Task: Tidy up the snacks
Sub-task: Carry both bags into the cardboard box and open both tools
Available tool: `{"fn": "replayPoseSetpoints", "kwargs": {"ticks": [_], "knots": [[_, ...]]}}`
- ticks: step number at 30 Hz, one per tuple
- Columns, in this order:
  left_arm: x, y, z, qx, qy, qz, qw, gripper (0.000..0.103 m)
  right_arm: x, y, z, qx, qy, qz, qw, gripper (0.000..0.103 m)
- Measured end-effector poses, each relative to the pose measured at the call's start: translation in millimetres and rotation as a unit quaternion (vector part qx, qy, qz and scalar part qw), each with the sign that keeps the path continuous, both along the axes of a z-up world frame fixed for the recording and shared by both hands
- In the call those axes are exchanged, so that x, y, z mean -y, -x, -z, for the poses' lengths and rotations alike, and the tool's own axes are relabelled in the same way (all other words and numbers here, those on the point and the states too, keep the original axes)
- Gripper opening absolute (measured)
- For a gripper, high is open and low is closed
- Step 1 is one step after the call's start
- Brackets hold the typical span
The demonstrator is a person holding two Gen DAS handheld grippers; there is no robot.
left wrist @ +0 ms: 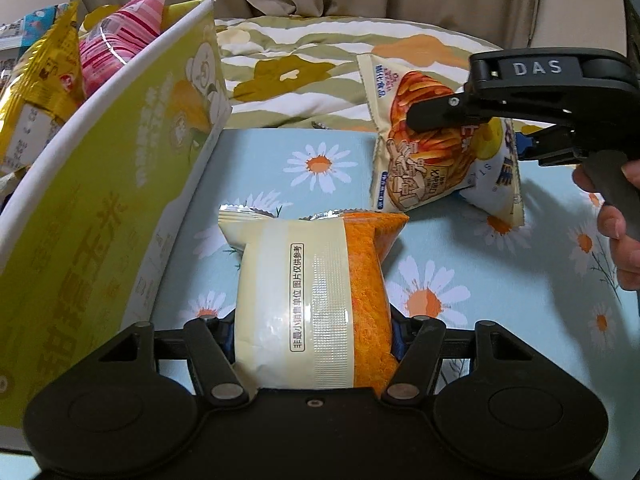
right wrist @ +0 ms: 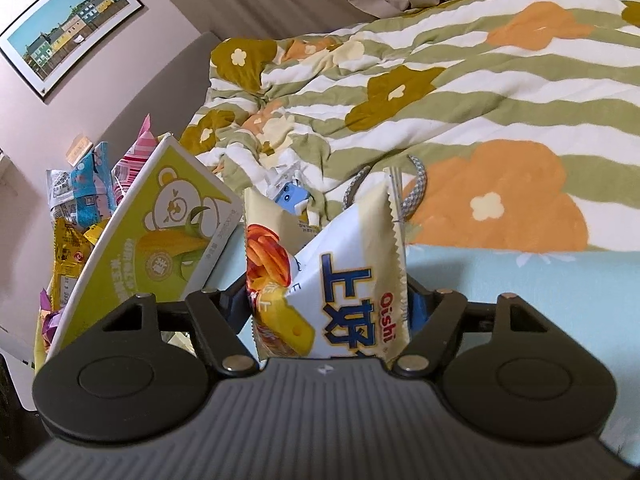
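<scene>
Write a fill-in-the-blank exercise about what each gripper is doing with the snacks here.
1. The left gripper is shut on a cream packet whose clear side shows something ____ in colour.
2. The right gripper is shut on an Oishi bag that stands on a cloth printed with ____.
3. The yellow-green box stands to the ____ of the cream packet in the left wrist view.
4. Snacks already stand ____ the box.

Missing words: orange; daisies; left; inside
</scene>
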State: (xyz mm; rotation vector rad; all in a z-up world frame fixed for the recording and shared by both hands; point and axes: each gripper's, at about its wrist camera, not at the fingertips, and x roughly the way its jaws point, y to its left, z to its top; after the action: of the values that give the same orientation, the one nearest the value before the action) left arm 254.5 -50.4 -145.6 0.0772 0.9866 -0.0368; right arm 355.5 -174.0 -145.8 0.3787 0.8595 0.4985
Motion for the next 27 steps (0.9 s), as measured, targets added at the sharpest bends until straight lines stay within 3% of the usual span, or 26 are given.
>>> {"fn": "replayPoseSetpoints", "kwargs": {"ticks": [7, 13, 27], "knots": [[-8, 22, -15, 0.015, 0.008, -0.001, 0.9998, 0.067, 2, 30, -17, 0.012, -0.002, 0.009, 1.000, 0.086], [-18, 50, -49, 0.051, 0.016, -0.003, 0.9986, 0.067, -4, 66, -42, 0.022, -0.009, 0.020, 1.000, 0.086], [-81, 121, -122, 0.117, 0.050, -0.004, 0.9918, 0.067, -73, 163, -124, 0.072, 0.005, 0.046, 0.996, 0.086]]}}
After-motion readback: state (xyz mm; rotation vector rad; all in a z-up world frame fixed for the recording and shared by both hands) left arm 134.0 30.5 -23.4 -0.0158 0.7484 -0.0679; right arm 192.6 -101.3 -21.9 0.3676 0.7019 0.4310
